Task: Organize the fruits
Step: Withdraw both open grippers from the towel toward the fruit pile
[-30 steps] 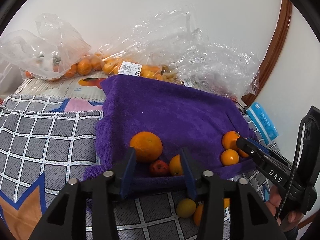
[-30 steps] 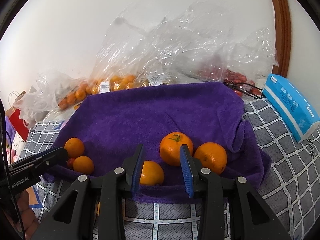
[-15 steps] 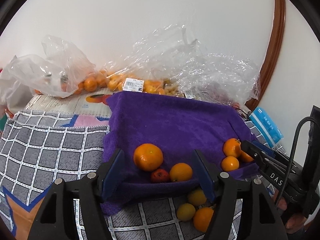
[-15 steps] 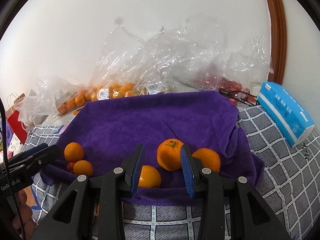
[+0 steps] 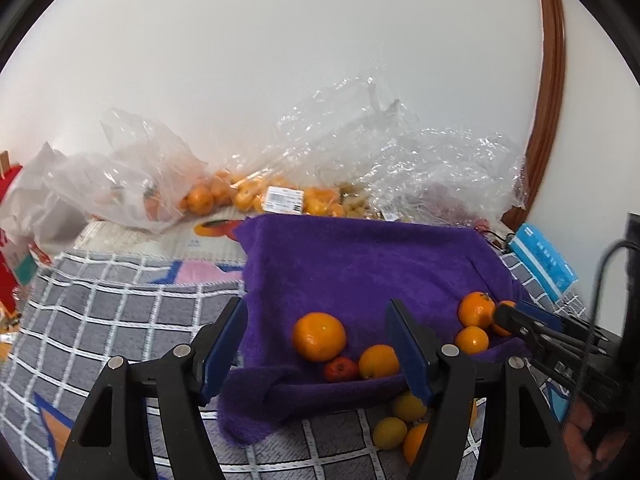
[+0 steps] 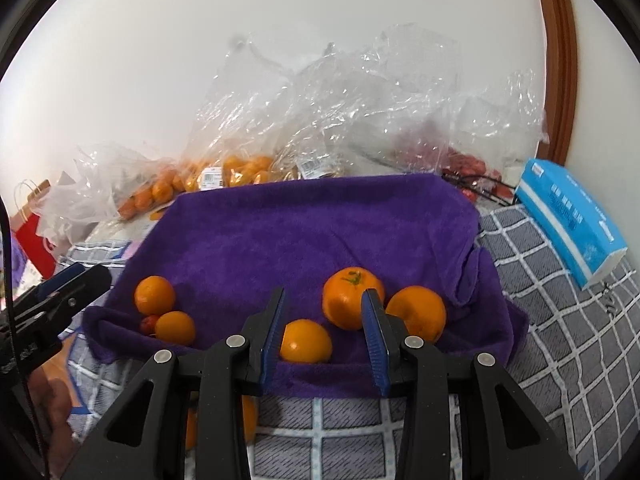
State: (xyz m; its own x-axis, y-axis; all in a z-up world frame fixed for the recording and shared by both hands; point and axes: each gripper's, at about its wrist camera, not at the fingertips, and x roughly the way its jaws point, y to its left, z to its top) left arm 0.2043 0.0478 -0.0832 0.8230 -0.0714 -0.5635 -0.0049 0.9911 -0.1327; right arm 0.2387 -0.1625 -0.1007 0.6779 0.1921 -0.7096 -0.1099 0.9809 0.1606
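Three oranges point(image 6: 306, 341) stem-up on purple towel point(image 6: 320, 224)

Home room: checked grey blanket point(image 6: 560, 312), grocery bags of fruit point(image 6: 320, 120), tissue pack point(image 6: 568, 208), wooden door frame point(image 6: 560, 60).

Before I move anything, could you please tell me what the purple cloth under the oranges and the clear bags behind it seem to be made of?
The purple cloth looks like plush terry or microfibre: fuzzy matte pile, soft folds at its edges. The clear bags look like thin plastic film: see-through, crinkled, with glossy highlights.
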